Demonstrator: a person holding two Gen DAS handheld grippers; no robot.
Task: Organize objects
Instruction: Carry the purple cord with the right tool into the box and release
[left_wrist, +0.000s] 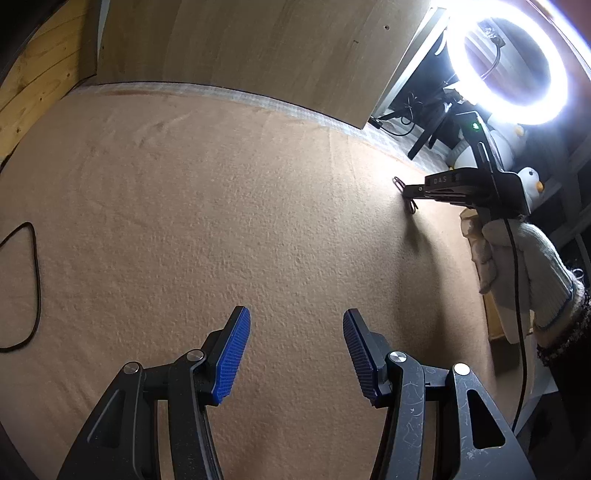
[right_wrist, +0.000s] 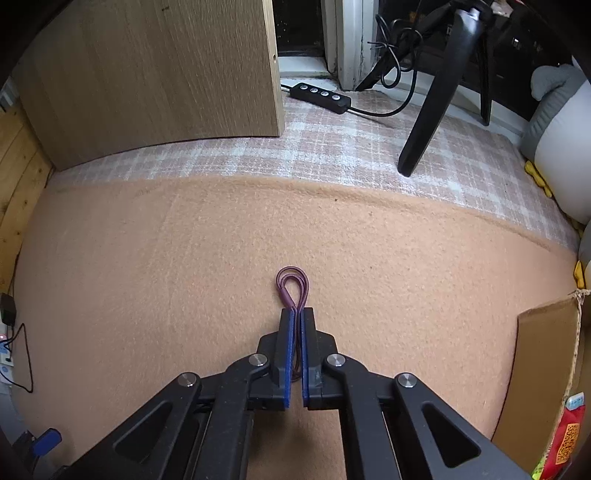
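Right wrist view, nearest first: the right gripper (right_wrist: 295, 314) has its blue pads pressed together on a thin purple hair tie (right_wrist: 292, 284), whose loops poke out just past the fingertips, over the orange blanket (right_wrist: 147, 258). It looks light, soft and stretchy, likely to slip or spring free unless pinched across both strands, as it is now. To the left, the left gripper (left_wrist: 296, 325) stands half spread with nothing between its pads. Farther off at the right sits a cardboard box (right_wrist: 546, 369); beyond the blanket, a wooden board (right_wrist: 147, 74) leans at the far left.
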